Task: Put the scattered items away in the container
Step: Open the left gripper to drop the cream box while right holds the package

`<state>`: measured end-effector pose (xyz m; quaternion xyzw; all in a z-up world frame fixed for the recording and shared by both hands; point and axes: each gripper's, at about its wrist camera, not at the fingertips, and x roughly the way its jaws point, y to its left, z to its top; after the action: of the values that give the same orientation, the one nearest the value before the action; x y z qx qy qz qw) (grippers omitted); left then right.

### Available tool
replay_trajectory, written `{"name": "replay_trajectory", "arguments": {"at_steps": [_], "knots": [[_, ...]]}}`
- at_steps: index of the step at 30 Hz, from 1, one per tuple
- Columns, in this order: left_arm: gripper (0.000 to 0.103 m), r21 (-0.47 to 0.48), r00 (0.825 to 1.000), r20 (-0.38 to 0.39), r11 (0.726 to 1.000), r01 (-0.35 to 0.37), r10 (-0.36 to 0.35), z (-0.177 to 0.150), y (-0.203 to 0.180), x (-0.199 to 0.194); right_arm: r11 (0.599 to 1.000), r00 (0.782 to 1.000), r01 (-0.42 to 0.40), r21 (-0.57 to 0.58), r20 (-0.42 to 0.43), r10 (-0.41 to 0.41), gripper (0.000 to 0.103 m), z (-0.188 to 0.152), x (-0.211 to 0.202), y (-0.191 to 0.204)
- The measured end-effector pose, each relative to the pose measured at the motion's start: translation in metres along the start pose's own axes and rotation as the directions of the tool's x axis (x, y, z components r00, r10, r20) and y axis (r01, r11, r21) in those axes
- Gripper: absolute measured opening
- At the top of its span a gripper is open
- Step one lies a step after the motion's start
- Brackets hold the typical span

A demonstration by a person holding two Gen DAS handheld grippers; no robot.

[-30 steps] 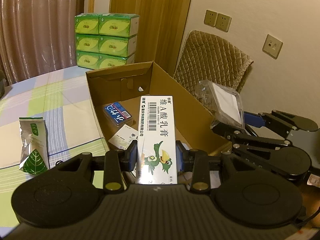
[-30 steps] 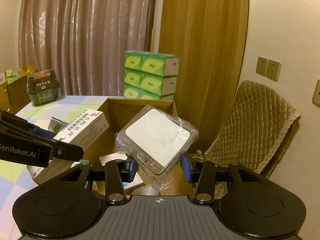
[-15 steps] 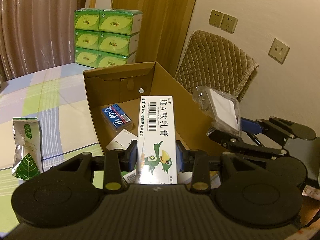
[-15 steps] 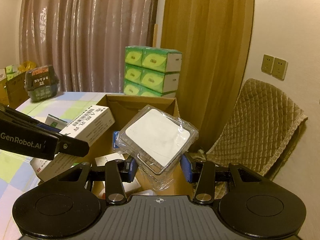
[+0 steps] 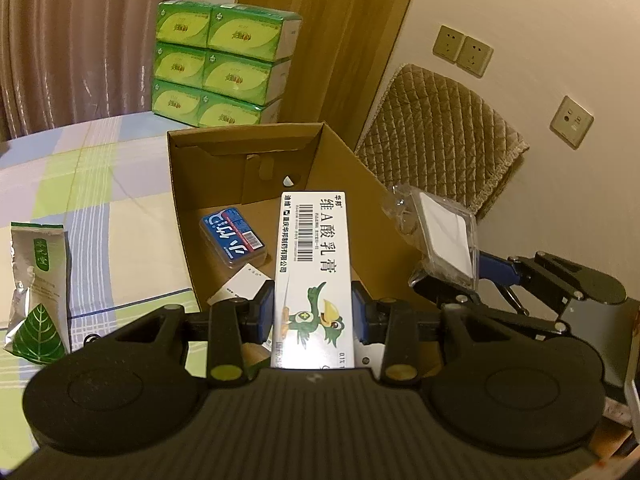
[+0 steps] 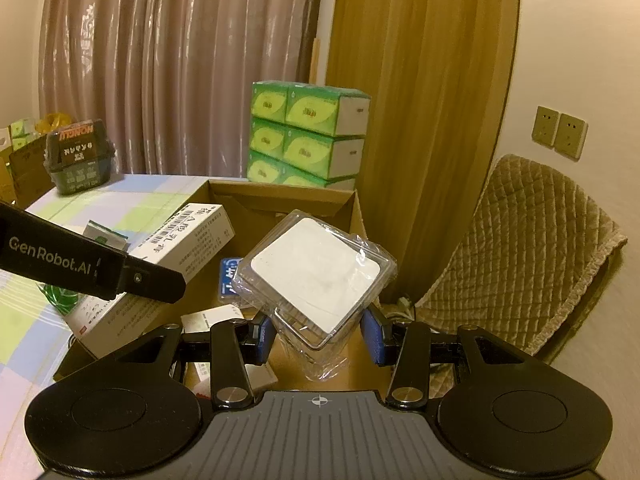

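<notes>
On the checked tablecloth [image 5: 100,184] at far left lies a silver tea sachet [image 5: 38,288], still outside the cardboard box [image 5: 352,176]; it looks light and crinkly, best pinched by its flat edge. The left gripper [image 5: 313,316] is closed on a stiff white ointment carton [image 5: 314,264], held by its long sides above the box. The right gripper [image 6: 318,334] clamps a clear-wrapped white square pack [image 6: 316,270]; the slippery film argues for gripping its rigid edges.
</notes>
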<state>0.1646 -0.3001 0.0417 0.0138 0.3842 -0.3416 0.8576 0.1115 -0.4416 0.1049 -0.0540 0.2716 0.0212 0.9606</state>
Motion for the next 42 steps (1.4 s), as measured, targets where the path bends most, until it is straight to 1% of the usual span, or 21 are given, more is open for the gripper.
{"name": "replay_trajectory", "arguments": {"at_steps": [11,22,33,35,42], "knots": [[0.033,-0.051,1.0,-0.006,0.999,-0.001,0.001,0.003,0.014,0.015,1.0,1.0,-0.003,-0.007,-0.014,0.003,0.042,0.004,0.015,0.0],[0.033,-0.116,1.0,-0.016,0.993,0.015,-0.017,0.005,0.026,0.027,1.0,1.0,0.001,-0.01,-0.026,-0.002,0.042,0.005,0.024,-0.002],[0.032,-0.151,1.0,-0.006,0.989,0.011,-0.013,0.008,0.033,0.03,1.0,1.0,0.002,-0.012,-0.029,-0.002,0.042,0.004,0.026,0.0],[0.034,-0.165,1.0,0.0,0.986,0.008,-0.008,0.008,0.036,0.029,1.0,1.0,0.001,-0.013,-0.028,-0.002,0.042,0.004,0.026,0.0],[0.035,-0.161,1.0,0.002,0.987,-0.006,0.007,0.005,0.04,0.022,1.0,1.0,0.001,-0.013,-0.028,-0.001,0.042,0.004,0.026,0.0]]}}
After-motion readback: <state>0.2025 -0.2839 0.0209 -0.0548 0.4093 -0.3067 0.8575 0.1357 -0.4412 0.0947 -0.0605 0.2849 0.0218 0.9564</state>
